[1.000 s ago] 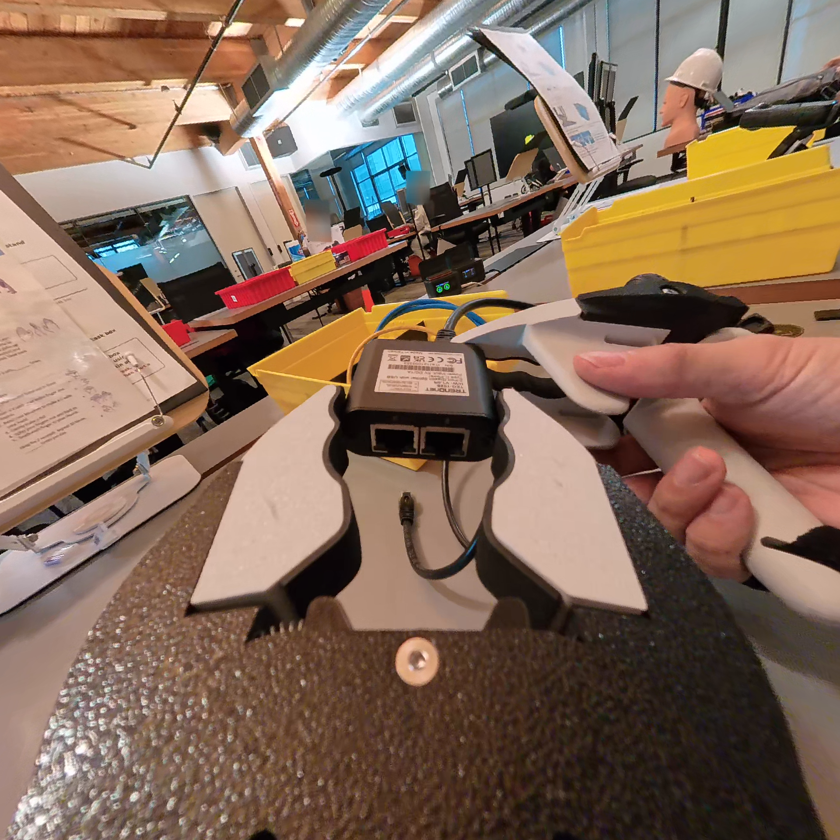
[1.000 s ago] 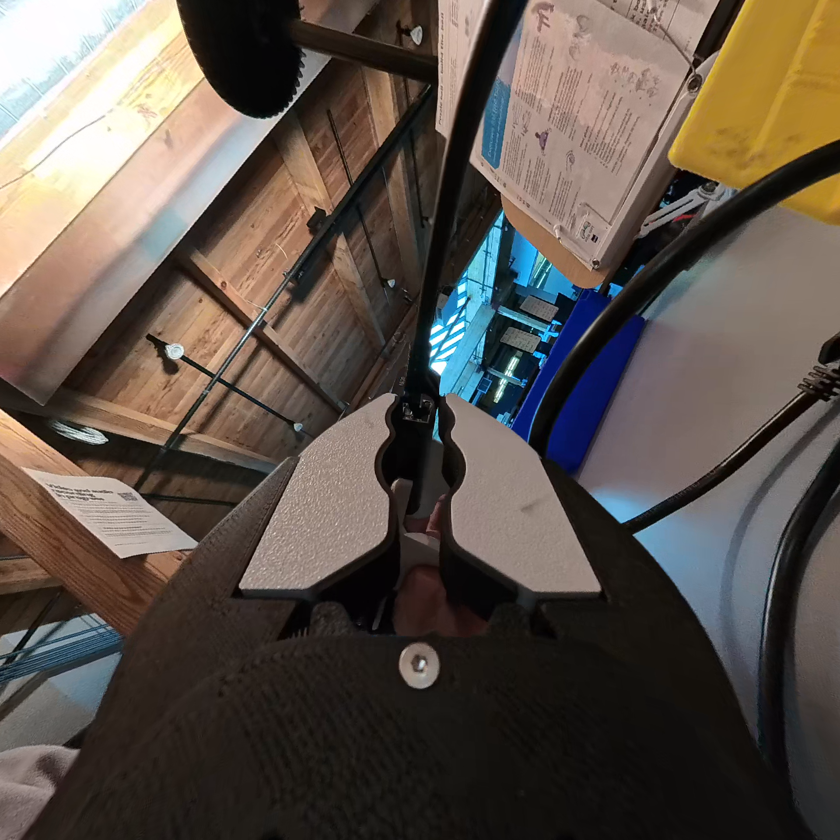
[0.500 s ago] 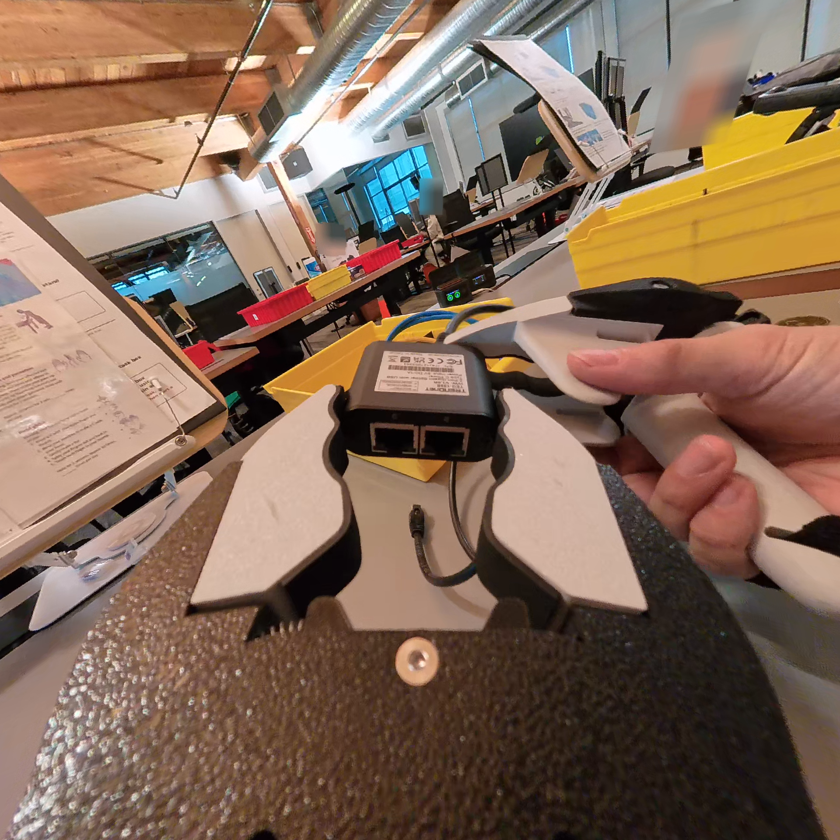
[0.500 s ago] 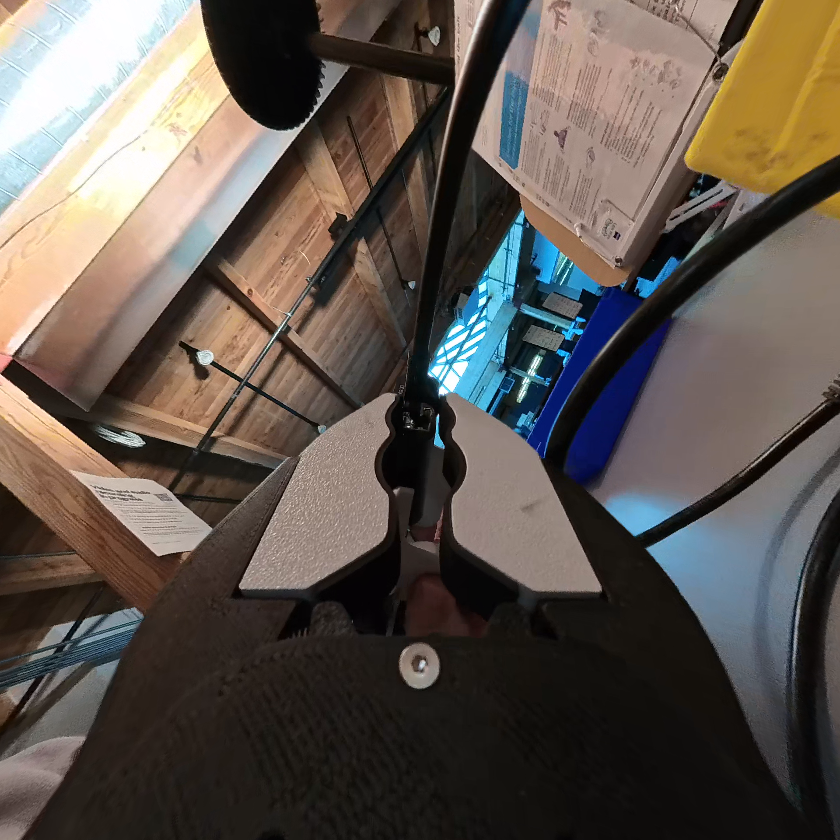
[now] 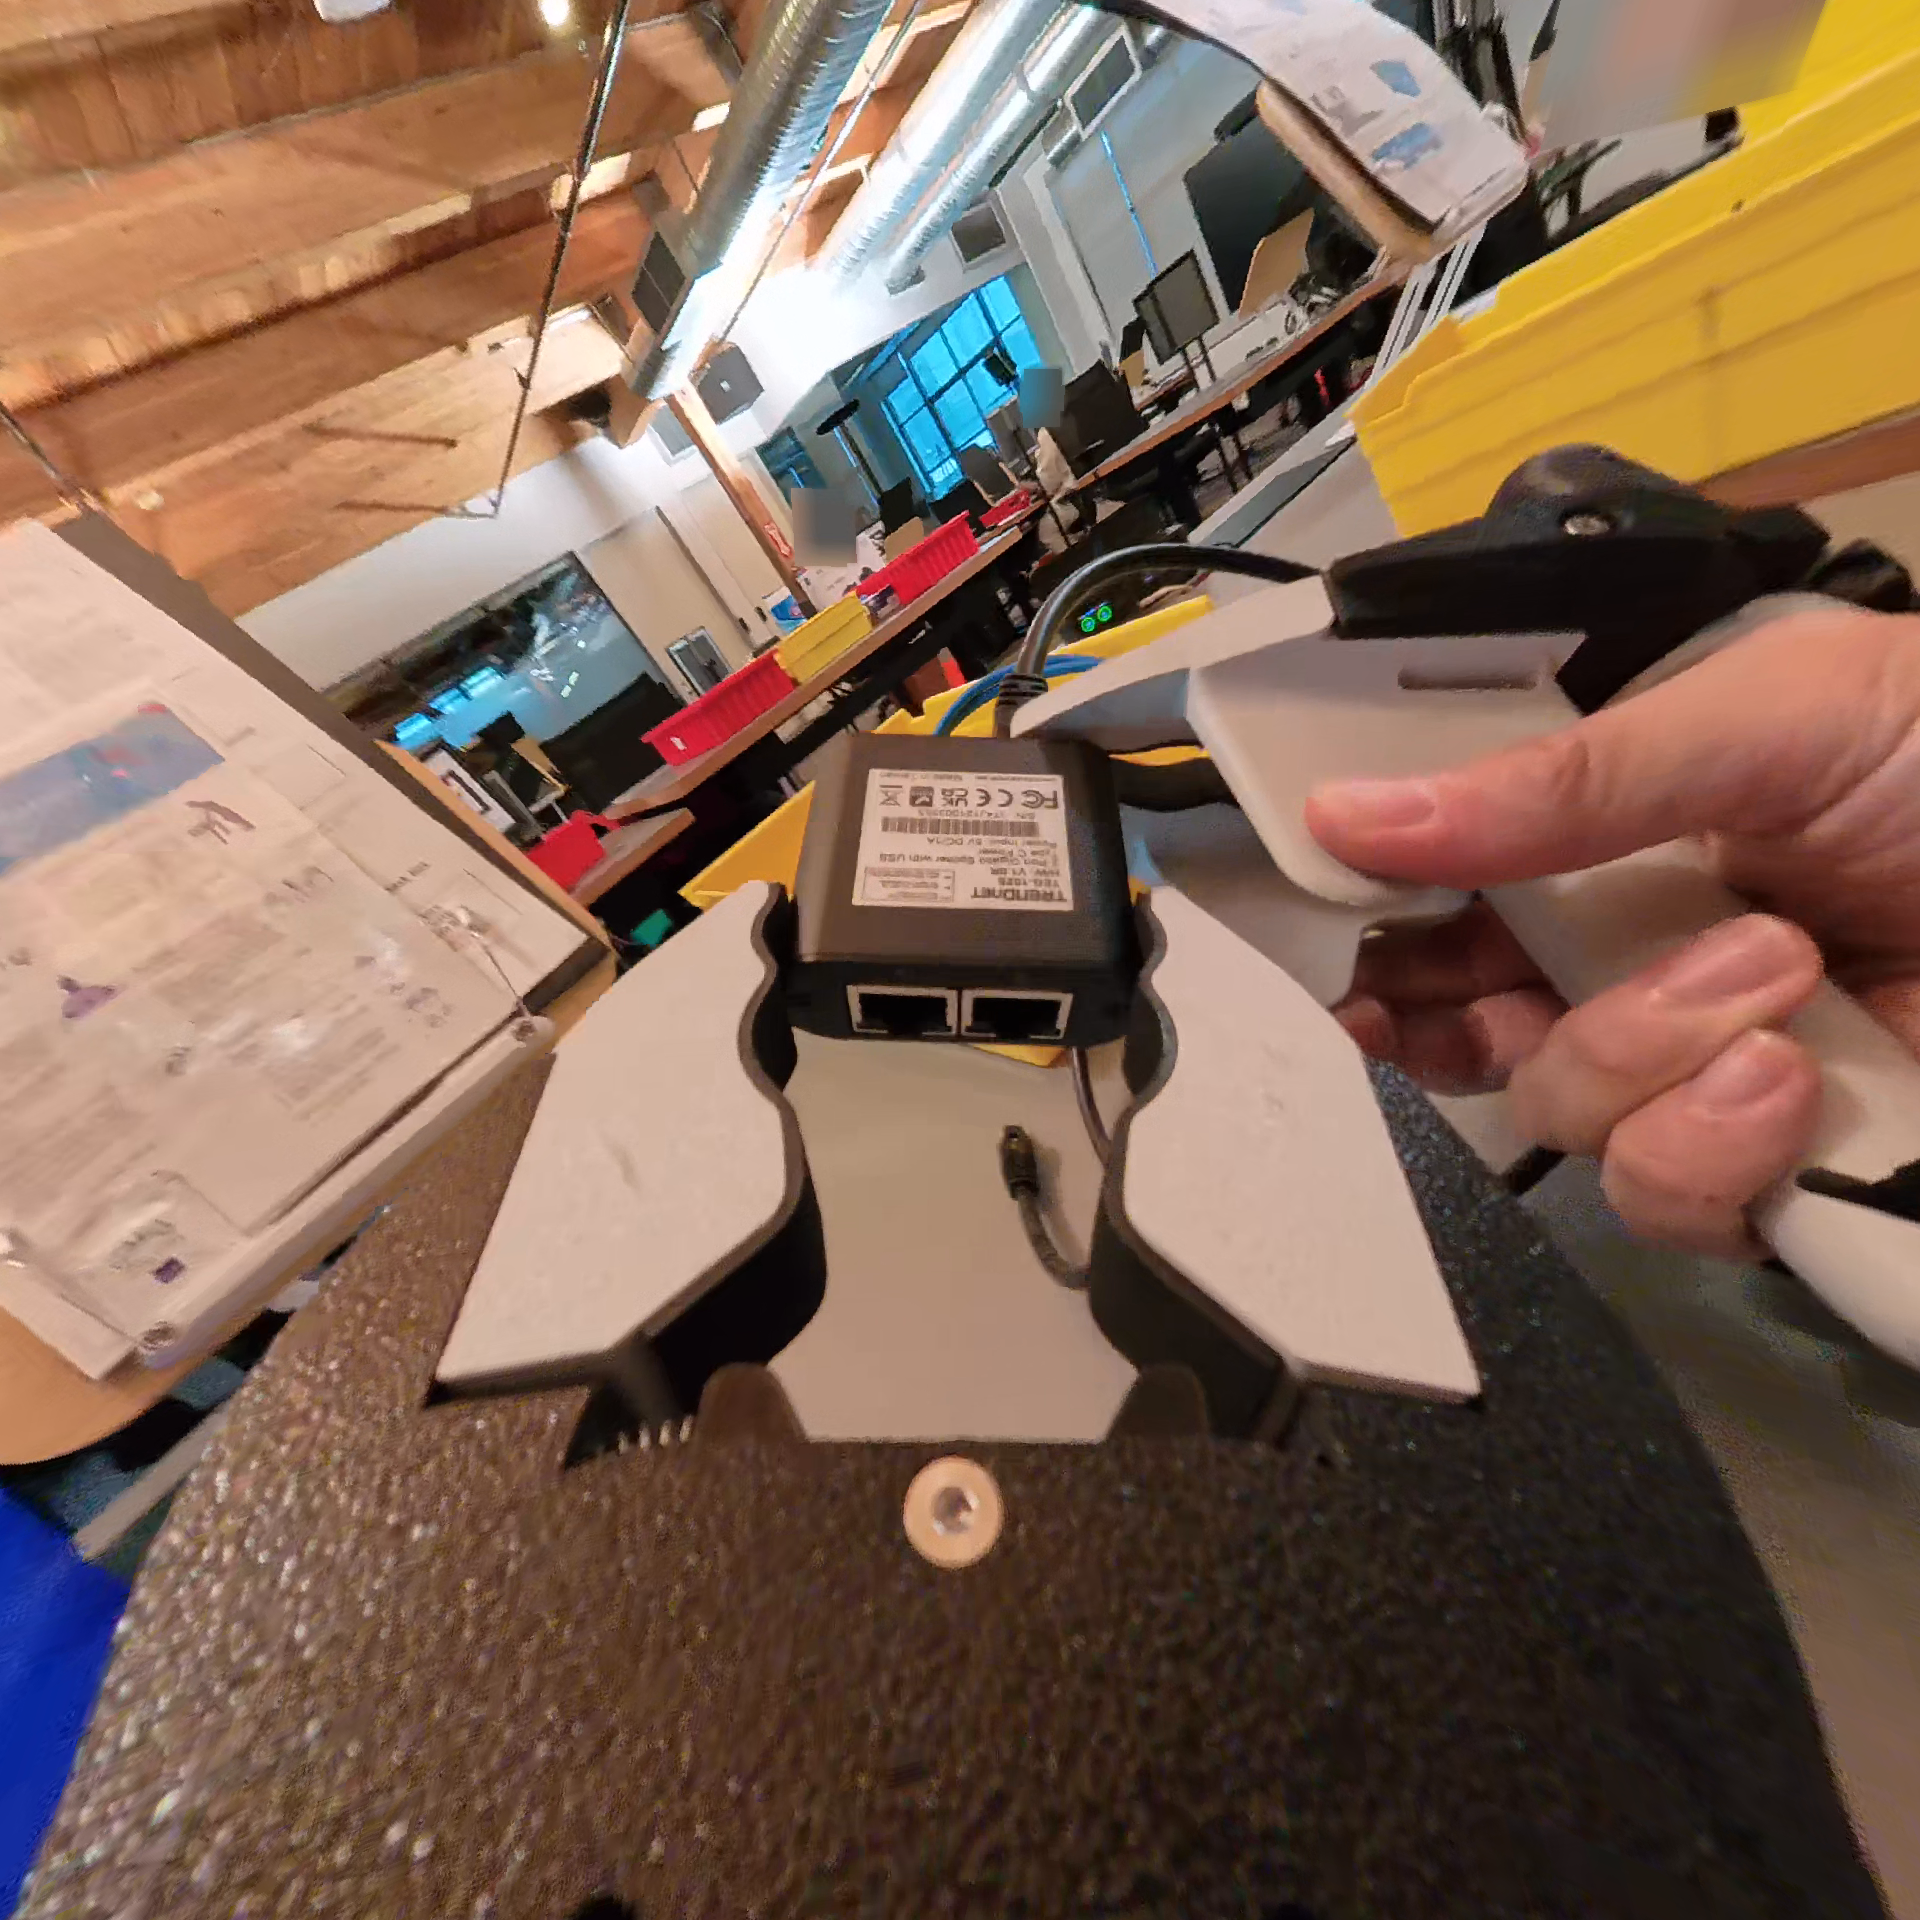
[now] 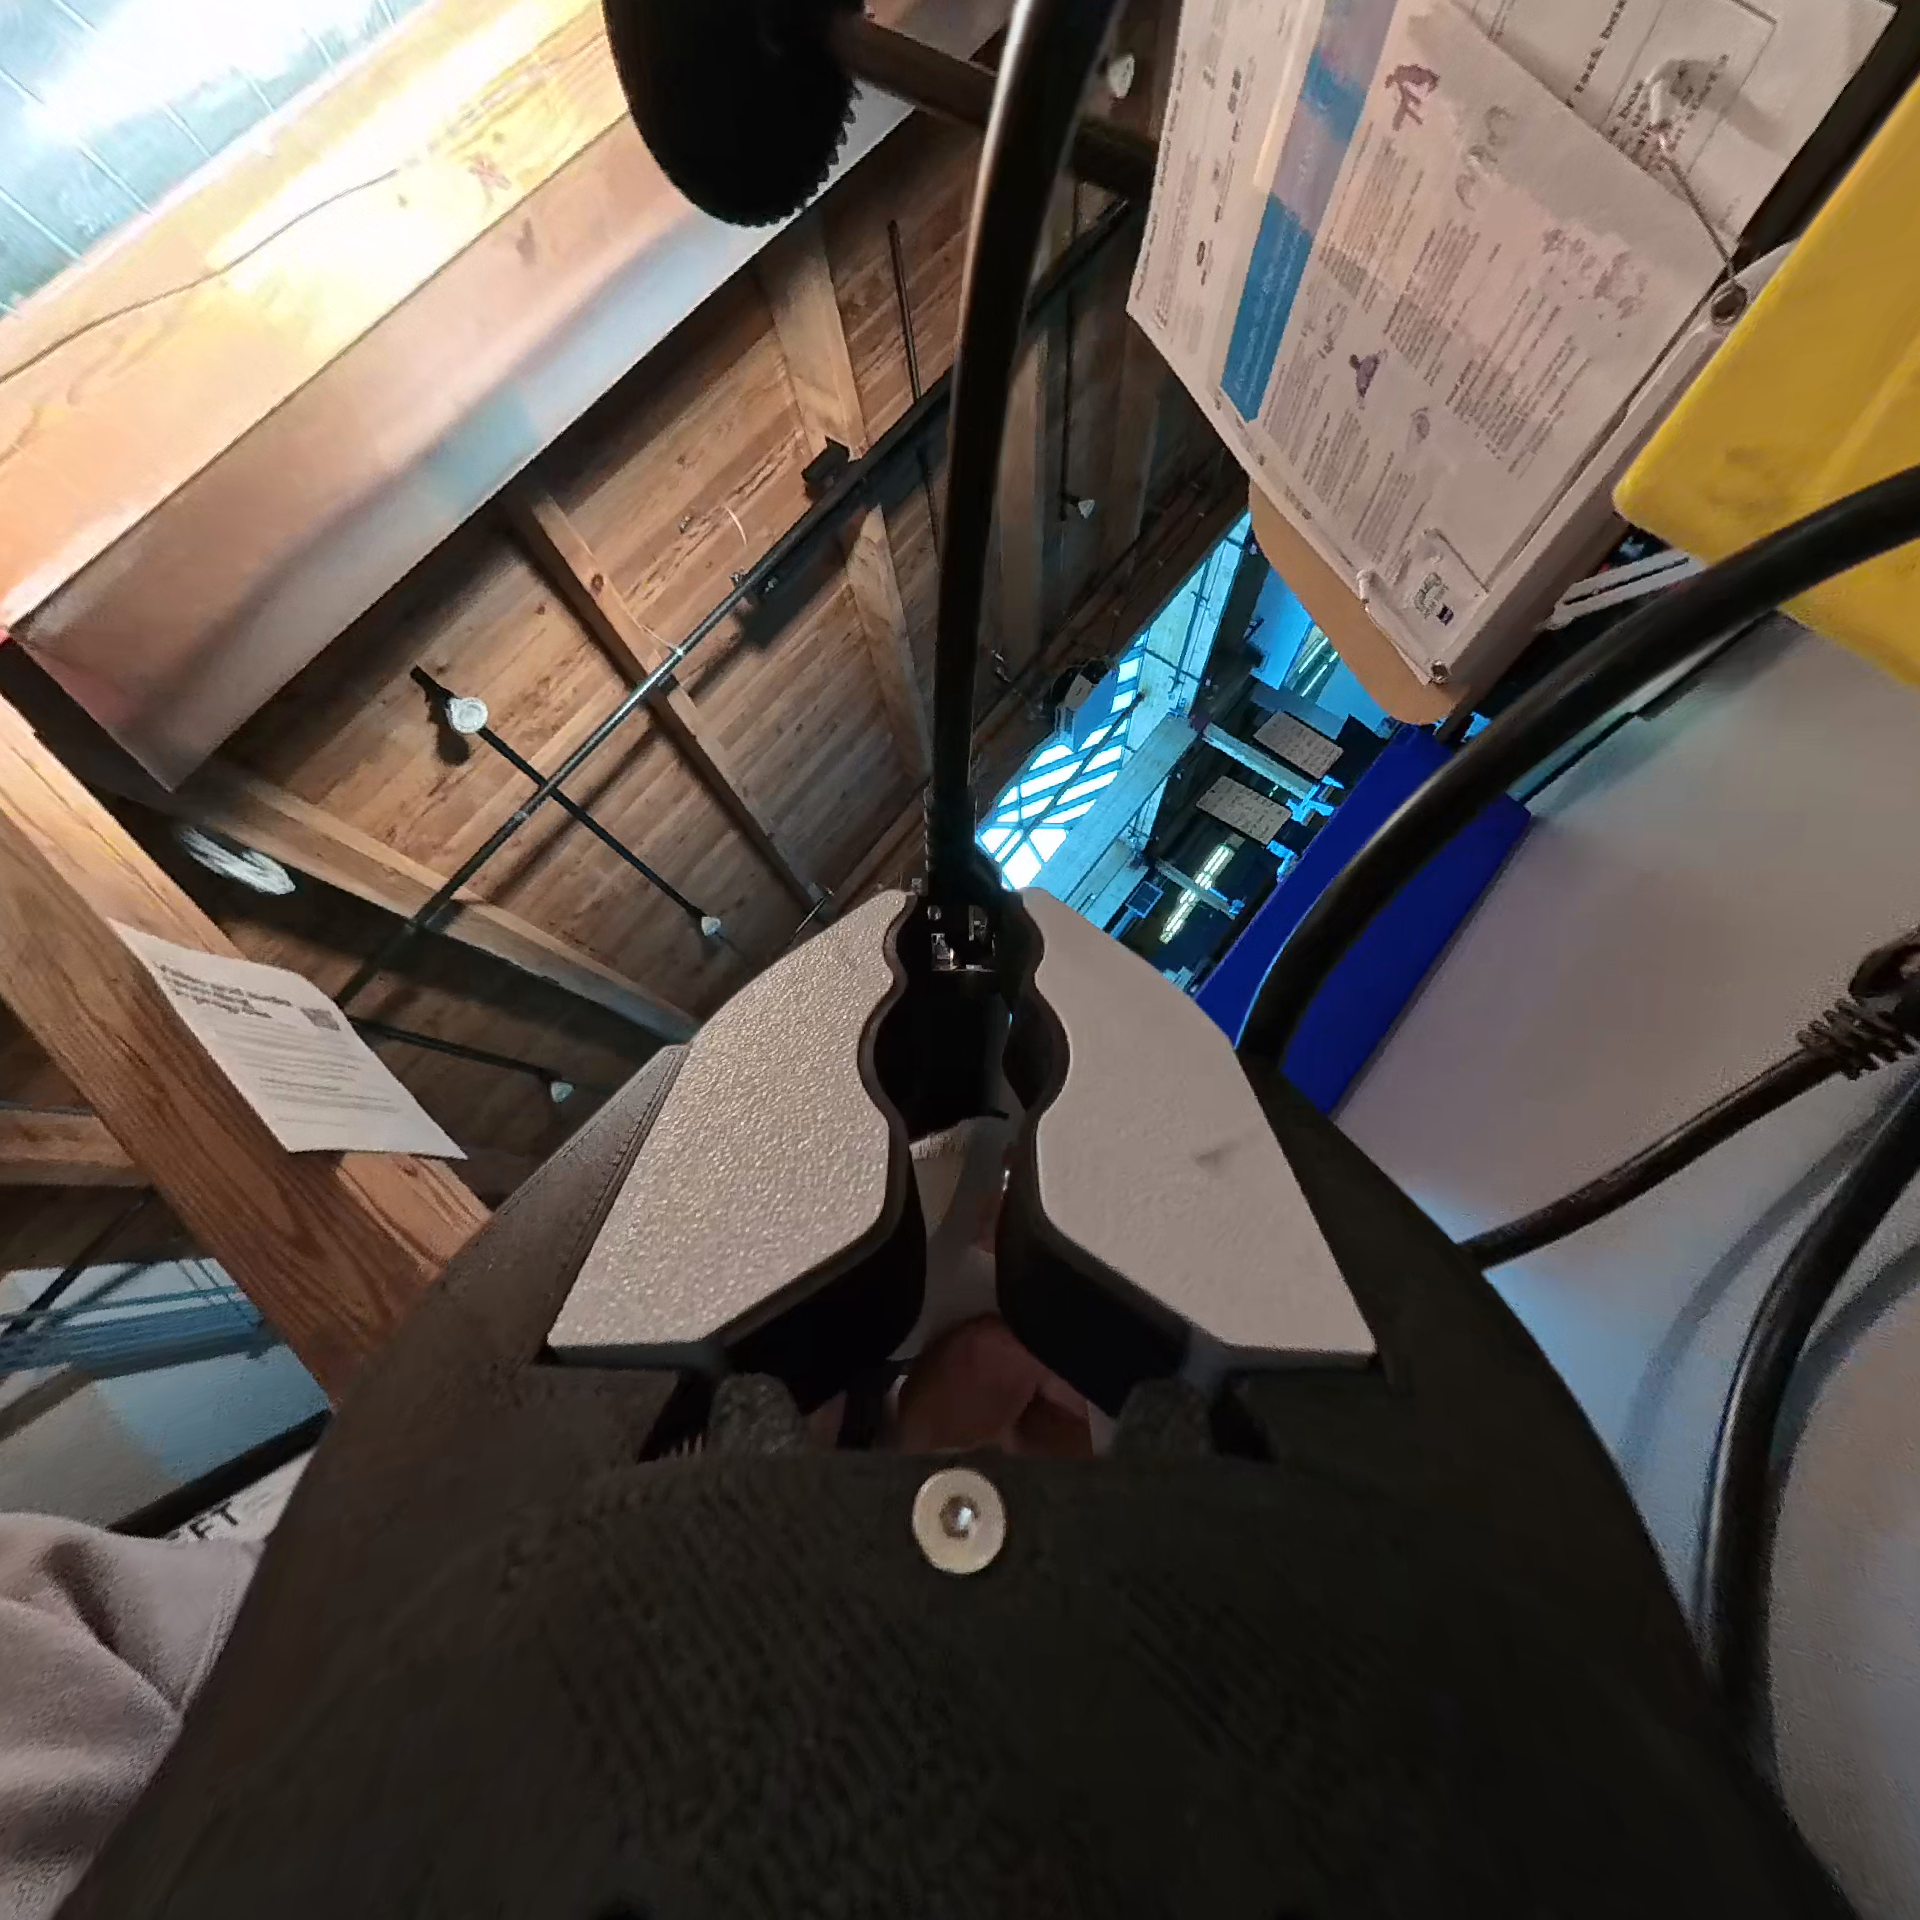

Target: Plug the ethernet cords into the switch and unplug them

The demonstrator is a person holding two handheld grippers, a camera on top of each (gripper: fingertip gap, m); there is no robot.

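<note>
One switch [image 5: 961, 883], two empty ports

The switch [image 5: 961, 894] sat between the fingers of the left gripper [image 5: 958, 1023], its two ports facing the camera and its labelled face up. Below it, over the table [image 5: 935, 1226], a loose cable end [image 5: 1023, 1169] lay between the fingers. To the right, a hand [image 5: 1662, 914] held the right gripper [image 5: 1288, 748], beside and slightly behind the switch. A document stand [image 5: 208, 997] stood to the left, bins [image 5: 1662, 343] behind at right. In the right wrist view, a cord [image 6: 961, 520] ran forward from between the right gripper's fingertips
</note>
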